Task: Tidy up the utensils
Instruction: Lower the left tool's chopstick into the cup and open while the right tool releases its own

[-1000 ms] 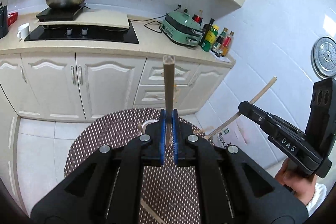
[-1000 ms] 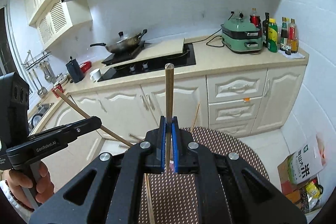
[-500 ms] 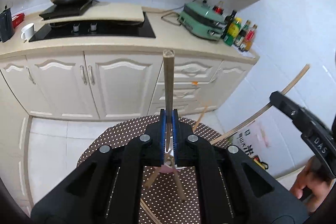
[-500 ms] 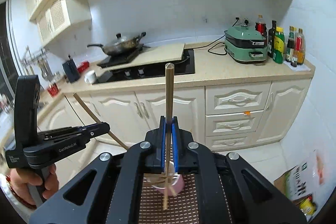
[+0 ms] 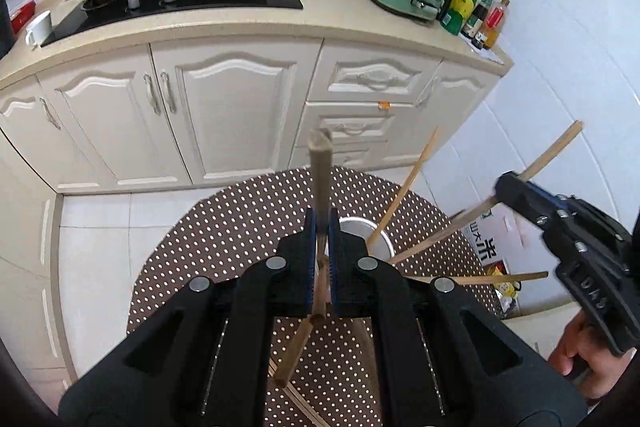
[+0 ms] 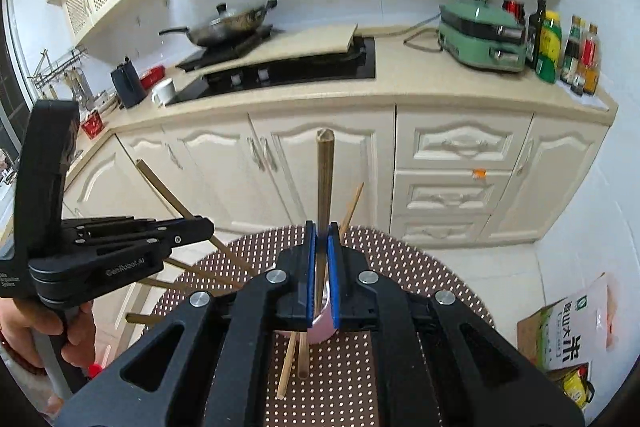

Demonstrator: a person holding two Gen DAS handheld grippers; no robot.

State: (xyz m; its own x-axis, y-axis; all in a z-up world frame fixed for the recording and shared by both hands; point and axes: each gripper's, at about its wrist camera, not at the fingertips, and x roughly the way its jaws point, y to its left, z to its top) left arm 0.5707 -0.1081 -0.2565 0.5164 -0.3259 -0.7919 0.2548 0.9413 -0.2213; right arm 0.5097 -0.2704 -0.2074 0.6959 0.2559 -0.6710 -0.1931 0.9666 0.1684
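Two chopsticks (image 5: 320, 183) above pink cup (image 6: 320, 325)

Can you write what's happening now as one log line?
left gripper: shut on chopstick | right gripper: shut on chopstick | above pink cup

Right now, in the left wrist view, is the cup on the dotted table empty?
No. One chopstick already stands slanted inside the cup on the table.

Above the dotted round table (image 5: 224, 227) the approach to the cup (image 5: 380, 239) is crowded: chopsticks (image 5: 408, 187) lean out of it toward one and three o'clock, loose sticks (image 6: 288, 371) lie at six, while the nine o'clock side stays open.
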